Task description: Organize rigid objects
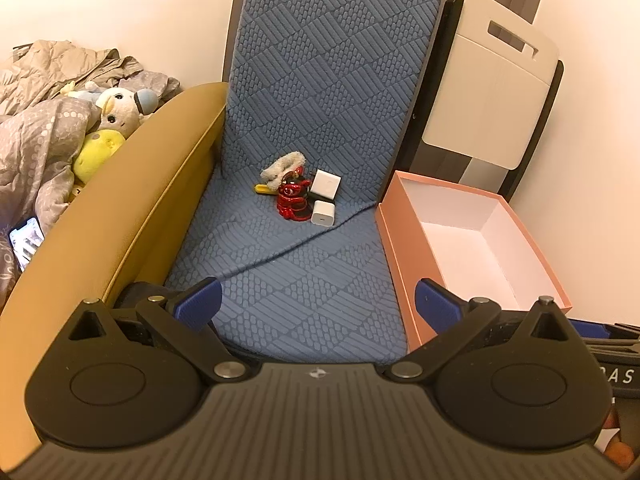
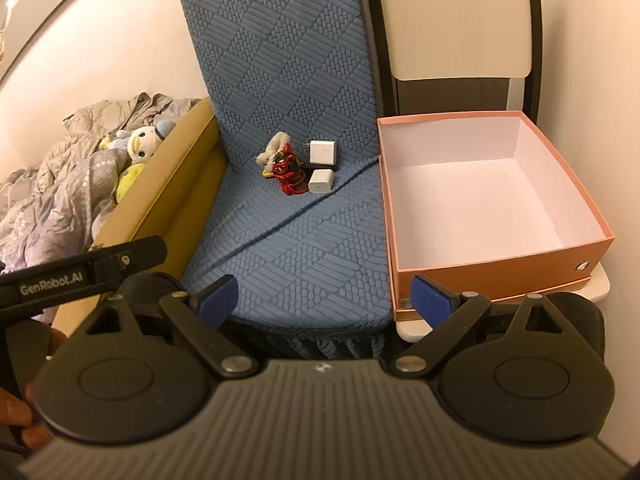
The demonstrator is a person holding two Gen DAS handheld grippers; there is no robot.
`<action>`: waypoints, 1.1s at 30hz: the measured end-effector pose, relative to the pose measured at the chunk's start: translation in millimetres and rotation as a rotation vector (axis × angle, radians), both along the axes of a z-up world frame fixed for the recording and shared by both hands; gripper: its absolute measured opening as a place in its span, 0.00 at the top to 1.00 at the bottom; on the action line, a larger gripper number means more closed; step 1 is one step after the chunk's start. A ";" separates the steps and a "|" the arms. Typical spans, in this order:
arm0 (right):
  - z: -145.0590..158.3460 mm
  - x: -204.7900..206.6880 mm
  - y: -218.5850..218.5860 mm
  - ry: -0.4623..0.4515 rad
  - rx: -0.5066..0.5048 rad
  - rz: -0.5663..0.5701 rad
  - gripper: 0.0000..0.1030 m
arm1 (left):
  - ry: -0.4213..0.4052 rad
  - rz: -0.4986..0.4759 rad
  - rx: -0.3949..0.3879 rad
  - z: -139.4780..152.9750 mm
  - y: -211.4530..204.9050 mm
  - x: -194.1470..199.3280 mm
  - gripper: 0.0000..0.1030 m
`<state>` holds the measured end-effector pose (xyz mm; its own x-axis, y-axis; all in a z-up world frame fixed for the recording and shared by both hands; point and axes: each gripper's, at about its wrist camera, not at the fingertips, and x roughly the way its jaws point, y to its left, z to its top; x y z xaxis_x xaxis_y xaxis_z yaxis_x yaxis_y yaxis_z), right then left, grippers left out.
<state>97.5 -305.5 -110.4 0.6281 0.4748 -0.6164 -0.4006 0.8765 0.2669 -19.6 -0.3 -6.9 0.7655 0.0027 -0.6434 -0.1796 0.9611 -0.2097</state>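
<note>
A small pile lies at the back of the blue quilted seat cushion [image 1: 304,280] [image 2: 296,248]: a red figurine [image 1: 293,200] [image 2: 289,178], two white charger blocks [image 1: 326,185] [image 1: 322,213] [image 2: 322,151] [image 2: 320,181], a fuzzy beige item [image 1: 280,168] [image 2: 273,147] and a yellow piece [image 1: 264,189]. To the right of the cushion stands an empty pink box [image 1: 404,248] [image 2: 492,272] with a white inside. My left gripper [image 1: 318,304] and right gripper [image 2: 324,296] both hover over the cushion's front edge, well short of the pile. Both are open, nothing between the blue pads.
A tan padded armrest [image 1: 132,200] [image 2: 160,192] borders the cushion on the left. Beyond it lie plush toys [image 1: 112,116] [image 2: 140,144], a grey quilt [image 1: 36,140] and a phone [image 1: 26,242]. A white folded panel [image 1: 492,92] leans behind the box.
</note>
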 end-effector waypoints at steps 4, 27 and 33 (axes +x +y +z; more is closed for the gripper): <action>0.8 -0.5 -2.6 -0.022 -0.005 0.009 0.08 | 0.000 0.001 0.005 -0.9 -1.2 2.1 0.00; -52.4 52.2 18.3 0.010 0.010 0.012 0.26 | 0.011 -0.015 -0.006 -56.6 21.1 92.3 0.00; -70.7 68.8 46.8 -0.001 -0.018 0.043 0.32 | -0.013 -0.013 0.032 -73.9 28.2 130.6 0.00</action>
